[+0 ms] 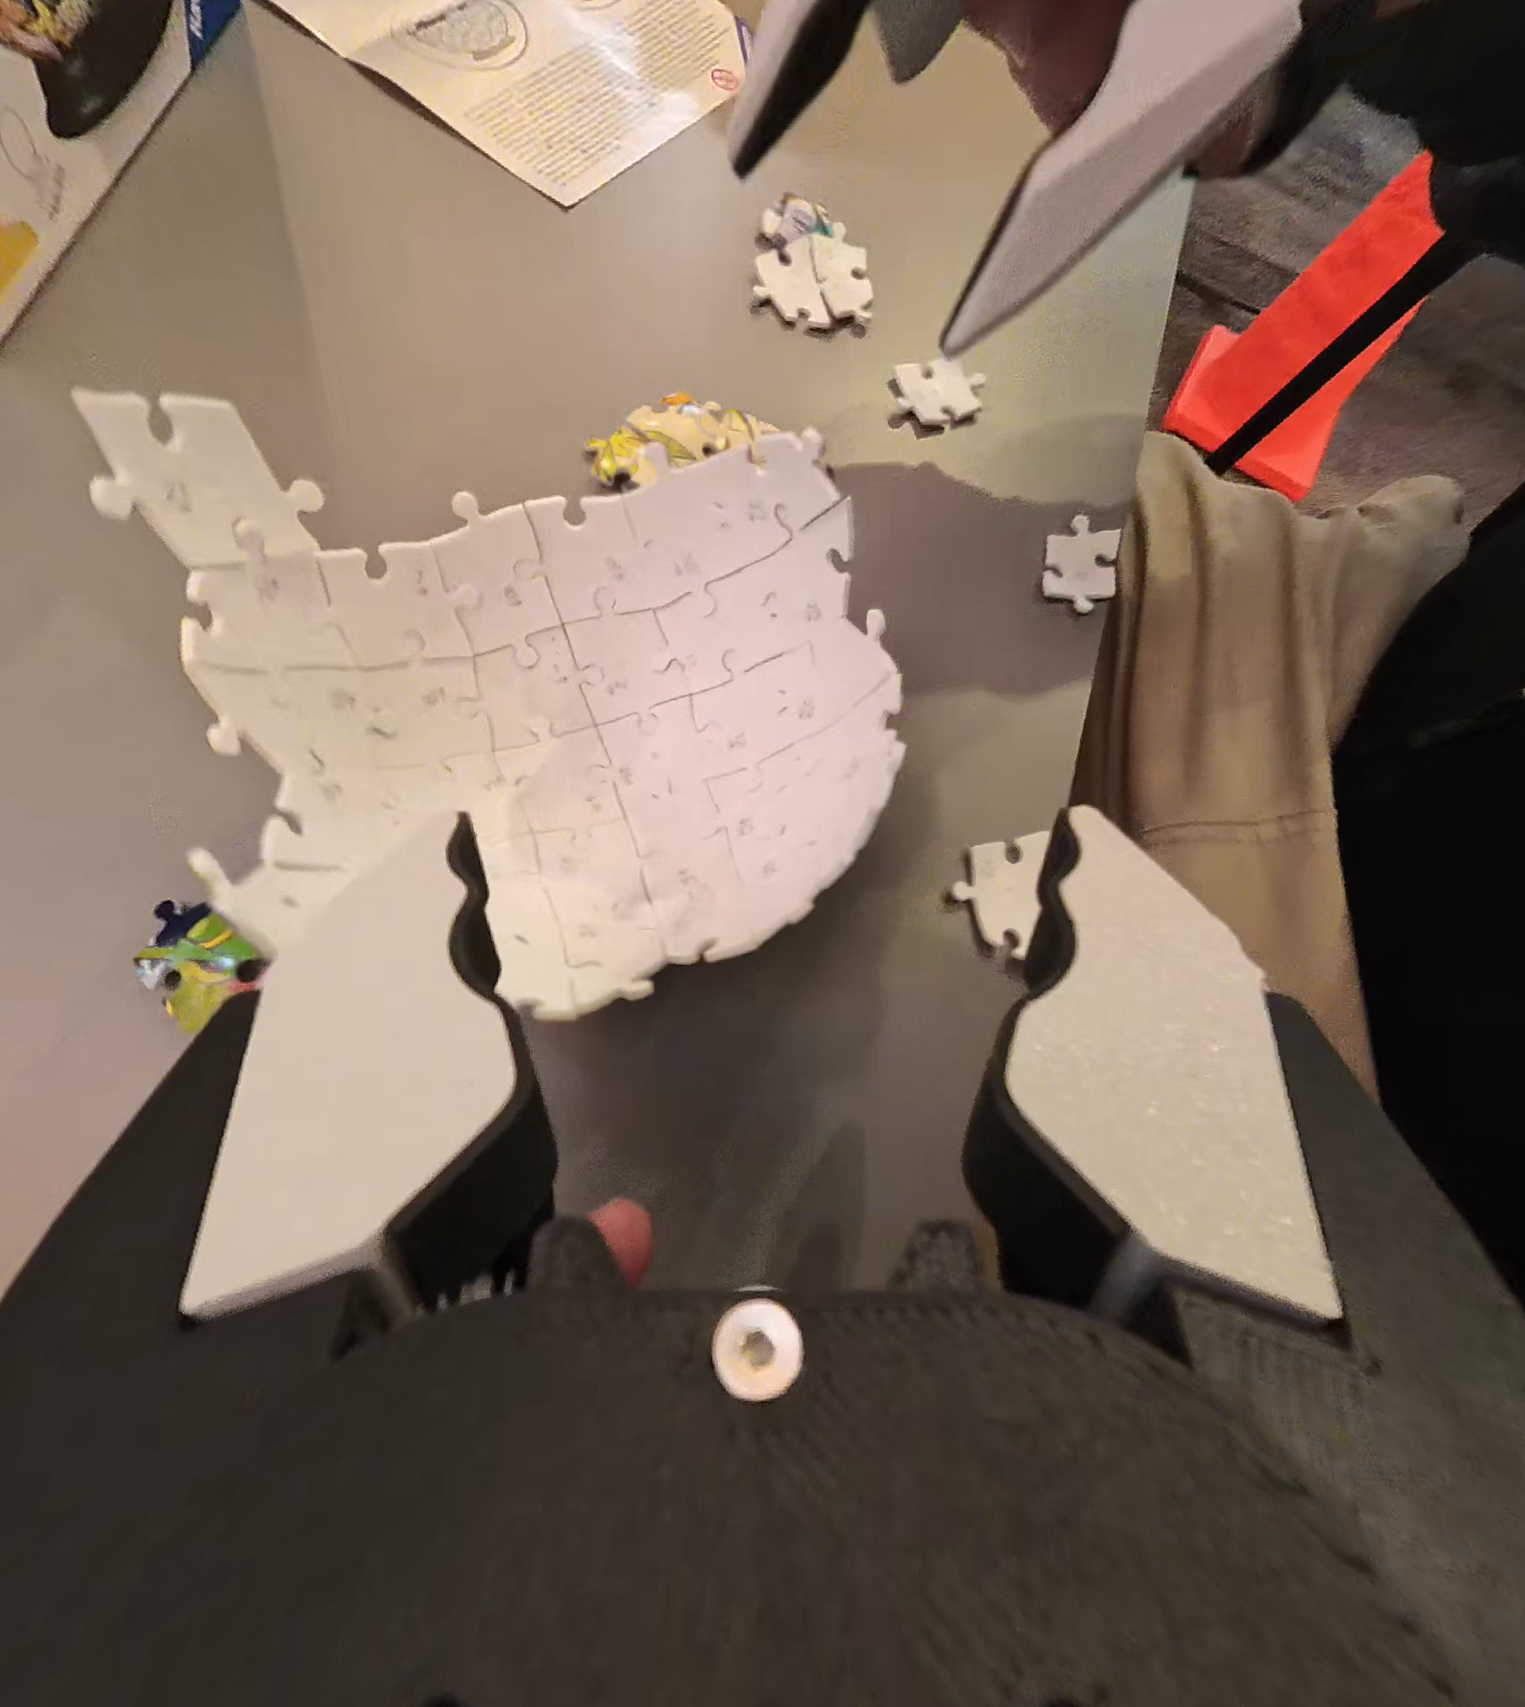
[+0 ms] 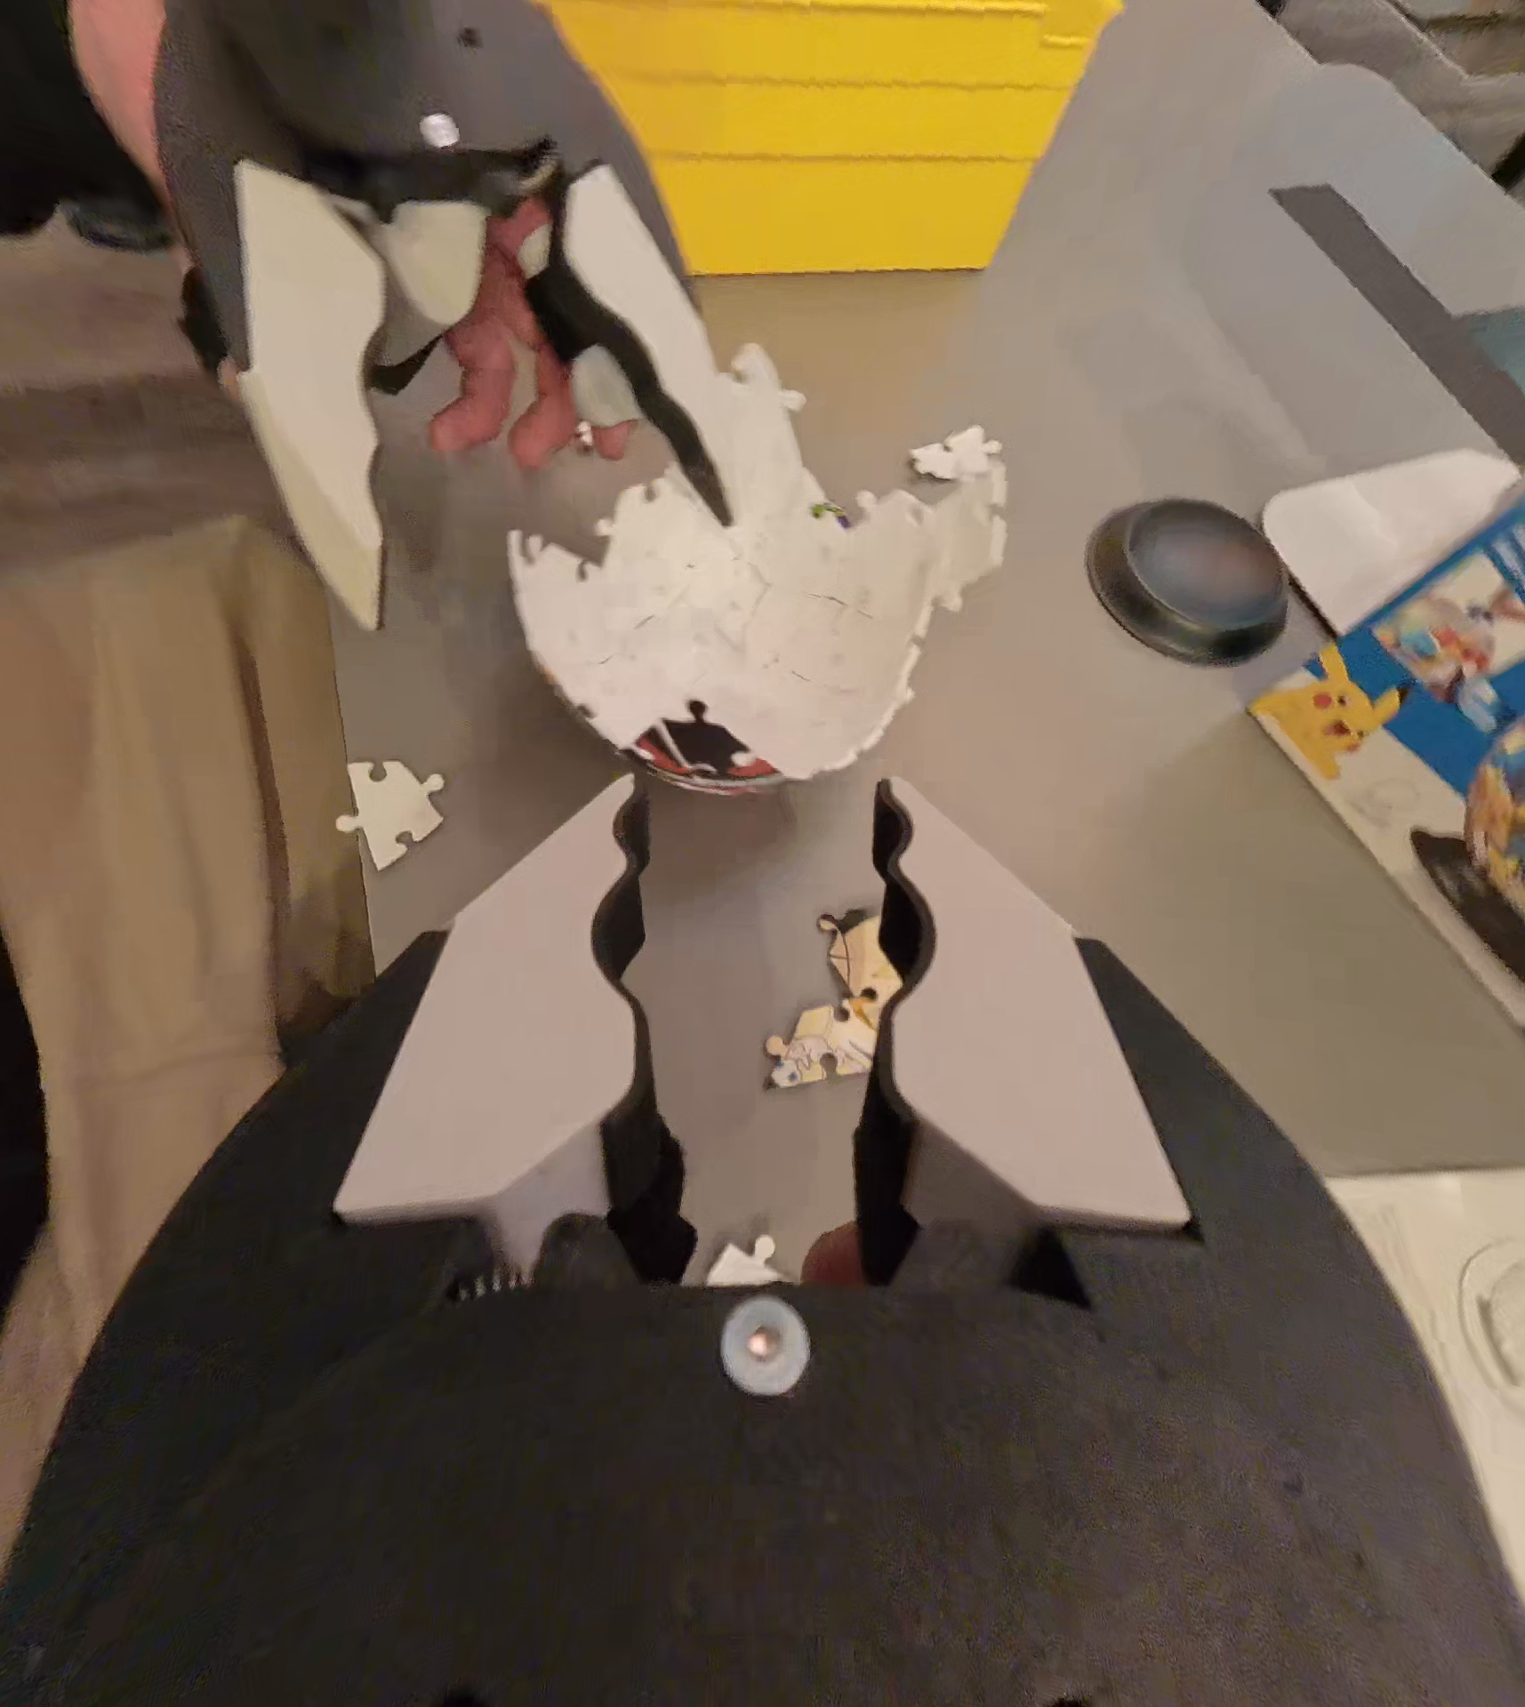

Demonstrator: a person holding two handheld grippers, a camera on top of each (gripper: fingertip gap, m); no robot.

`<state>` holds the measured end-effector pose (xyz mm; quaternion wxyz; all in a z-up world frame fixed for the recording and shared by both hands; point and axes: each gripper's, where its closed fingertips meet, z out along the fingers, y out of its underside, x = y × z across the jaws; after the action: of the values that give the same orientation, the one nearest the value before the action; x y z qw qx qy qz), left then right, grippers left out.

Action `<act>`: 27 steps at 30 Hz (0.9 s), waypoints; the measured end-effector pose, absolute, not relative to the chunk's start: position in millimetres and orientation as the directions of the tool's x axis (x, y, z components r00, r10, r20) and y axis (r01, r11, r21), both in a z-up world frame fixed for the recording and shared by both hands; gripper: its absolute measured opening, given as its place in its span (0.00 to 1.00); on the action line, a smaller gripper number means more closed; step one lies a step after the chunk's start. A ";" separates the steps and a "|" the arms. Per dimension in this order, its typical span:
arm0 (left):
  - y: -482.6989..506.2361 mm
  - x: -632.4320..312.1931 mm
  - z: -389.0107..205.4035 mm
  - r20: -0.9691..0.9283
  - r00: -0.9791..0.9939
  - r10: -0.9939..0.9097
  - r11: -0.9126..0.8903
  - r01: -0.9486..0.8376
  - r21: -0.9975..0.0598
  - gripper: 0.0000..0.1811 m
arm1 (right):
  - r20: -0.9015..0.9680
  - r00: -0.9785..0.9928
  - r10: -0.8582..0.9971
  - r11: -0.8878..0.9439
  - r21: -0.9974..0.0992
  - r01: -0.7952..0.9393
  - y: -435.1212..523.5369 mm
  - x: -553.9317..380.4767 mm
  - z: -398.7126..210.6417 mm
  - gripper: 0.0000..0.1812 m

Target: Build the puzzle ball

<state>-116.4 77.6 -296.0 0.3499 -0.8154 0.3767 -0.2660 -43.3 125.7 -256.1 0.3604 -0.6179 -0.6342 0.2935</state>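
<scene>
White, curved plastic pieces locked into a half-built puzzle ball shell (image 1: 555,730) sit on a grey table (image 1: 481,305), the bowl's hollow facing up and its printed outer face showing only at the bottom edge in the right wrist view. The left gripper (image 1: 758,887) hangs over the shell with its jaws spread wide and nothing between them; one finger reaches over the rim into the bowl, though whether it touches cannot be told. The right gripper (image 2: 758,804), jaws parted and empty, points at the shell from close by.

Loose pieces lie around: one (image 1: 936,393) just under a right fingertip in the left wrist view, another (image 1: 1080,562) at the table edge, a joined cluster (image 1: 812,277) farther off. The likely step is fetching a piece, so a light pinch on its flat edges, with the shell steadied at the rim, would serve best.

The puzzle box (image 2: 1470,794), black stand (image 2: 1191,580), instruction sheet (image 1: 546,83) and yellow bin (image 2: 841,129) are cropped; markings on the piece backs are too blurred to make out.
</scene>
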 end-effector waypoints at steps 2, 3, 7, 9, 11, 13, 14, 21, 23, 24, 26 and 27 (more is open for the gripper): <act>77.5 -117.8 -291.9 0.152 0.571 -0.807 -0.453 -0.432 -0.780 0.61 | 0.048 0.087 0.995 -0.011 -0.815 0.579 137.6 -33.4 -257.0 0.28; 76.8 -118.1 -287.9 0.154 0.565 -0.810 -0.445 -0.423 -0.790 0.60 | 0.027 0.114 0.993 -0.045 -0.812 0.582 142.6 -28.4 -258.4 0.28; 80.4 -123.9 -271.0 0.140 0.571 -0.809 -0.409 -0.376 -0.832 0.58 | -0.008 0.186 0.983 -0.122 -0.782 0.611 156.5 -13.1 -269.3 0.28; 84.9 -129.4 -263.6 0.125 0.589 -0.799 -0.396 -0.359 -0.845 0.57 | 0.020 0.216 0.976 -0.129 -0.750 0.649 164.9 -8.0 -279.3 0.26; 92.5 -136.6 -253.7 0.108 0.620 -0.777 -0.378 -0.323 -0.868 0.56 | 0.021 0.229 0.973 -0.137 -0.748 0.649 169.9 -7.5 -282.6 0.25; 102.7 -148.8 -248.2 0.092 0.661 -0.745 -0.381 -0.308 -0.872 0.56 | 0.012 0.244 0.970 -0.155 -0.740 0.654 174.0 -5.2 -285.3 0.24; 109.7 -156.8 -246.2 0.080 0.689 -0.720 -0.385 -0.302 -0.872 0.56 | 0.016 0.250 0.968 -0.156 -0.741 0.653 176.0 -3.9 -284.5 0.25; 159.1 -176.0 -257.7 0.085 0.794 -0.602 -0.509 -0.299 -0.807 0.41 | -0.029 0.282 0.959 -0.199 -0.777 0.597 180.1 -2.8 -278.1 0.23; 166.0 -172.8 -270.0 0.093 0.787 -0.609 -0.550 -0.335 -0.765 0.35 | -0.026 0.280 0.960 -0.194 -0.781 0.594 178.3 -3.7 -277.4 0.23; 168.6 -171.1 -275.4 0.103 0.785 -0.611 -0.569 -0.344 -0.747 0.31 | -0.021 0.279 0.960 -0.190 -0.781 0.595 177.8 -3.9 -277.1 0.23; 171.2 -171.8 -289.4 0.116 0.789 -0.603 -0.620 -0.372 -0.691 0.23 | -0.013 0.278 0.960 -0.183 -0.783 0.595 177.0 -4.3 -276.9 0.23; 170.0 -171.3 -294.9 0.131 0.789 -0.601 -0.641 -0.377 -0.668 0.21 | -0.012 0.279 0.960 -0.182 -0.784 0.593 176.8 -4.4 -276.7 0.23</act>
<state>-171.3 170.0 -294.9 0.3219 -0.8892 0.2750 -0.1734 -4.4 176.8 -276.7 0.3452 -0.7215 -0.5381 0.2658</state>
